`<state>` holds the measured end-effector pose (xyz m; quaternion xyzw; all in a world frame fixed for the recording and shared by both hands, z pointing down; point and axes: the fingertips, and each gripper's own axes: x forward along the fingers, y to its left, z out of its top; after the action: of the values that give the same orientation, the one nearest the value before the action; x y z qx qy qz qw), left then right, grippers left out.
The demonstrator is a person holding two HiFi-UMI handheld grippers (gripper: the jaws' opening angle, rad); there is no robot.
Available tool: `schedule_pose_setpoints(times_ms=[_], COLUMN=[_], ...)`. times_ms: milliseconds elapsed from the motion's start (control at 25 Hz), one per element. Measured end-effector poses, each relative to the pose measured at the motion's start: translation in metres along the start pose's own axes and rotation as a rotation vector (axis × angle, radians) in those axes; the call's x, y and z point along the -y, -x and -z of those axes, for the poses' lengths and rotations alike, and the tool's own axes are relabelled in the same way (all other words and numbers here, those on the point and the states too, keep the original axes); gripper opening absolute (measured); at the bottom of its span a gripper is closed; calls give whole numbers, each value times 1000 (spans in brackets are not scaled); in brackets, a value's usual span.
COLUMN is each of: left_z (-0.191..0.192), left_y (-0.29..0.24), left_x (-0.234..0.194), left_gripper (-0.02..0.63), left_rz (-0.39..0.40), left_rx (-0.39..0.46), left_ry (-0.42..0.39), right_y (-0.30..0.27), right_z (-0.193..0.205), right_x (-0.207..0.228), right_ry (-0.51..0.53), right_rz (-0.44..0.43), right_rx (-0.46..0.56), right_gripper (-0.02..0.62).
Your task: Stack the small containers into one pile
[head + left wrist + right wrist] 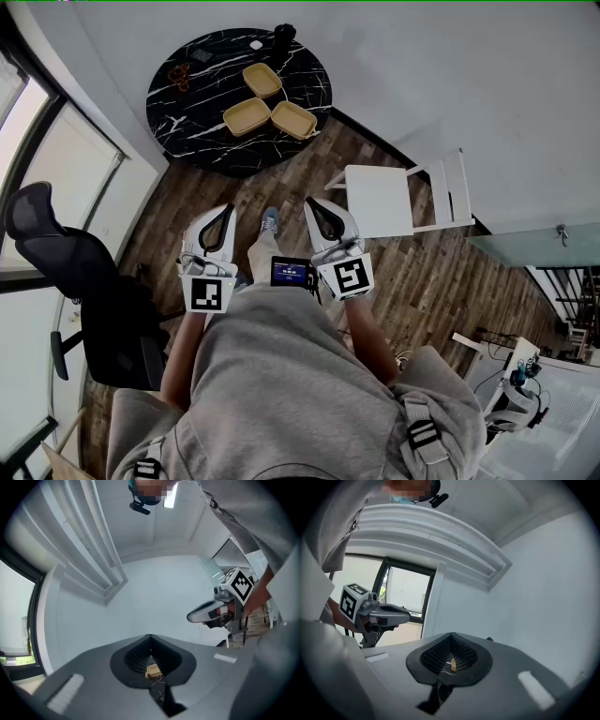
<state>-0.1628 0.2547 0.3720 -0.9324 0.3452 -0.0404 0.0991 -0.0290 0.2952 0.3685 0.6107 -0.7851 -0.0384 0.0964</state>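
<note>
A black office chair (56, 258) stands far left. The left claw (223, 211) and right claw (314, 204), both shut and empty, wait side by side at the person's waist. Well ahead, roughly between them, three small containers (247, 116) lie unstacked in a cluster on the round tabletop (202, 66). Only bare floor intervenes, so neither hand looks nearer. A white chair (380, 200) stands to the right.
</note>
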Motion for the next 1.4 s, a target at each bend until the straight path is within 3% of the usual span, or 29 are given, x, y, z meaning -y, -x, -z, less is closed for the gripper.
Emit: schedule_pose_setpoints(times_ms=[120, 240, 400, 640, 1080, 1400], left_z=[-4, 0, -11, 12, 21, 38], left_y=[-4, -8, -23, -54, -147, -224], left_x=[-1, -3, -11, -13, -31, -38], left_gripper=[-2, -2, -2, -2, -2, -2], left_rz=[13, 10, 16, 37, 73, 114], left_rx=[37, 5, 70, -36, -85, -125], left_ry=[-42, -3, -47, 7, 30, -9], right_y=[-3, -7, -18, -37, -110, -165], right_z=[5, 7, 8, 22, 37, 63], right_x=[3, 3, 13, 38, 110, 171], right_ry=[-17, -28, -25, -21, -30, -27], right_rz=[6, -26, -25, -19, -45, -70], right_rx=[-9, -16, -39, -83, -132, -169], right_gripper=[11, 12, 12, 12, 12, 12])
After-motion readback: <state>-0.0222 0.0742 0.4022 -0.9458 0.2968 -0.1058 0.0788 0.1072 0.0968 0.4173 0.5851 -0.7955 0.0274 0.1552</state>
